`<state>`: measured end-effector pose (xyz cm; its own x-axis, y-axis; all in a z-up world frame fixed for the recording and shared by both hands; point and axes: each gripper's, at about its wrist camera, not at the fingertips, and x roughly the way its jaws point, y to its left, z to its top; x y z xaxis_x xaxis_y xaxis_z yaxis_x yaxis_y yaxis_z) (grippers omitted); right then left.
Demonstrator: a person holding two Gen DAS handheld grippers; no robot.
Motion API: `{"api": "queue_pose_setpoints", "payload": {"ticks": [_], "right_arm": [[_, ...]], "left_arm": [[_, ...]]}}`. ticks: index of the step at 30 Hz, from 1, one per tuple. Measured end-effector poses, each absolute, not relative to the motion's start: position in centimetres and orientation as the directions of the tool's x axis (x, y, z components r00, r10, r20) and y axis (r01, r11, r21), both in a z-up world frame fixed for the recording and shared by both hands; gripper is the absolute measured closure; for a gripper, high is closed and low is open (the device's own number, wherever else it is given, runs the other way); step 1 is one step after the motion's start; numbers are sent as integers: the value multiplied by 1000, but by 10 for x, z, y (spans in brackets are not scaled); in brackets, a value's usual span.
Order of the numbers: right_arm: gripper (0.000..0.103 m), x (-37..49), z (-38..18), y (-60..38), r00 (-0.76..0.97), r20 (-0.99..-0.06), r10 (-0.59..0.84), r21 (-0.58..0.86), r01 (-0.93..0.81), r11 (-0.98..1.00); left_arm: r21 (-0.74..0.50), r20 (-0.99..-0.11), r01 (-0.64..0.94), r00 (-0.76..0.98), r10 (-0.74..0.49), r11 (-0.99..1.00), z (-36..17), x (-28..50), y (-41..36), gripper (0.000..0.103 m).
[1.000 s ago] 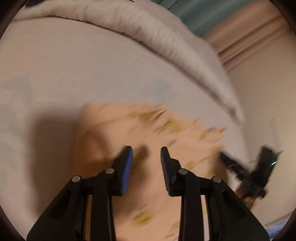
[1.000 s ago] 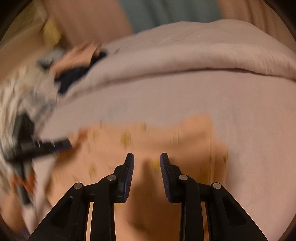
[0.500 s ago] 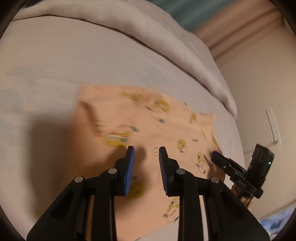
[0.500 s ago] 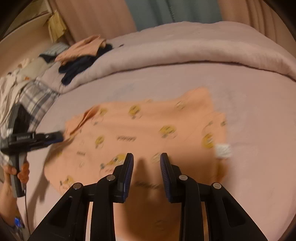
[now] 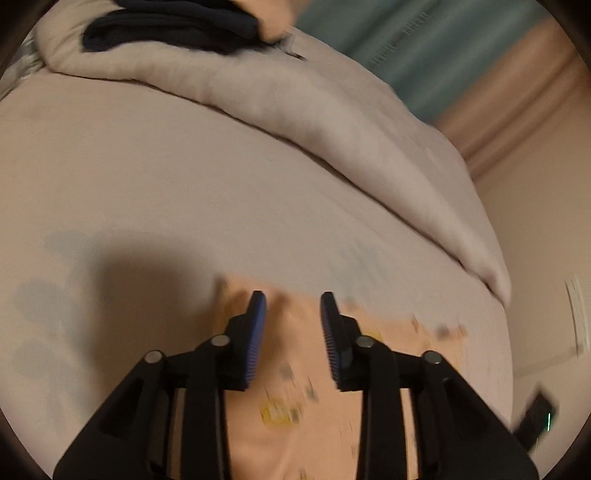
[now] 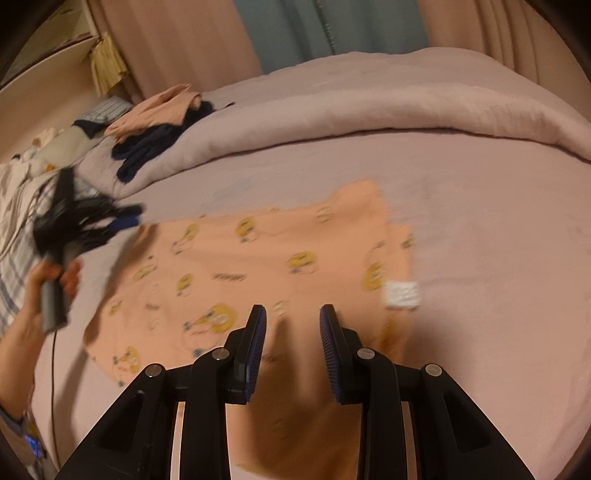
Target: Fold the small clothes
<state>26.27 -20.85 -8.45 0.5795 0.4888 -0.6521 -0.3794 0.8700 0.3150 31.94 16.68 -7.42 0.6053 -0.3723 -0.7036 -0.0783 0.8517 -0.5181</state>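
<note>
A peach garment (image 6: 258,266) printed with yellow cartoon birds is shown spread flat on a pale pink bedsheet (image 6: 498,240), its white label (image 6: 402,294) exposed at the right edge. In the left wrist view the same garment (image 5: 295,406) is seen blurred beneath the tool, its far edge lying just past the fingertips. The left gripper (image 5: 291,314) is held with its jaws parted by a moderate gap and nothing is gripped between them; the blue ribbed pads (image 5: 255,339) are seen above the cloth, and contact with it cannot be judged. In the right wrist view this gripper (image 6: 122,221) appears blurred at the garment's left corner, gripped by the left hand (image 6: 55,280). The right gripper (image 6: 291,325) is likewise shown with jaws apart and empty, poised over the near part of the garment, on which its shadow is cast. A folded-back duvet (image 6: 406,107) is seen across the far side of the bed. On it a stack of clothes is placed, a peach piece (image 6: 159,107) on top of dark navy items (image 6: 155,147). Striped and patterned laundry (image 6: 18,221) is heaped at the left. Curtains (image 6: 325,33) are visible behind the bed.
</note>
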Motion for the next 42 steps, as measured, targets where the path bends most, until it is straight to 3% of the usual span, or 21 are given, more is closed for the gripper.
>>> {"api": "queue_pose_setpoints", "payload": {"ticks": [6, 9, 12, 15, 19, 26, 28, 31, 32, 33, 40, 42], "right_arm": [[73, 312, -84, -206, 506, -586, 633, 503, -385, 774], [73, 344, -93, -190, 406, -624, 667, 545, -386, 745], [73, 377, -102, -187, 507, -727, 463, 387, -254, 886], [73, 388, -91, -215, 630, -697, 342, 375, -87, 923], [73, 359, -70, -237, 689, -620, 375, 413, -120, 903], [73, 269, -88, -214, 545, -650, 530, 358, -395, 846], [73, 253, -105, -207, 516, -714, 474, 283, -407, 868], [72, 234, -110, -214, 555, -719, 418, 195, -417, 888], [64, 231, -112, -217, 548, -757, 357, 155, -381, 911], [64, 234, -115, -221, 534, -777, 334, 151, -357, 922], [61, 207, -98, -261, 544, -726, 420, 322, -271, 907], [55, 199, -100, -268, 540, -708, 455, 384, -245, 890]], "left_arm": [[-560, -715, 50, 474, -514, 827, -93, 274, 130, 68], [-556, -734, 53, 436, -520, 830, -106, 266, 119, 68], [-539, -740, 61, 443, -507, 840, -107, 263, 117, 68], [-556, -731, 48, 447, -516, 830, -107, 258, 125, 67], [-545, -733, 41, 463, -499, 838, -108, 252, 130, 67], [-509, -744, 62, 469, -475, 859, -113, 217, 133, 64], [-510, -751, 62, 455, -479, 858, -118, 204, 135, 64], [-495, -765, 48, 449, -461, 868, -120, 185, 142, 64], [-514, -758, 39, 447, -475, 857, -120, 180, 146, 64], [-528, -752, 28, 449, -482, 849, -119, 174, 149, 64], [-547, -732, -28, 501, -462, 837, -105, 126, 167, 56], [-559, -725, -46, 511, -462, 828, -104, 114, 171, 54]]}}
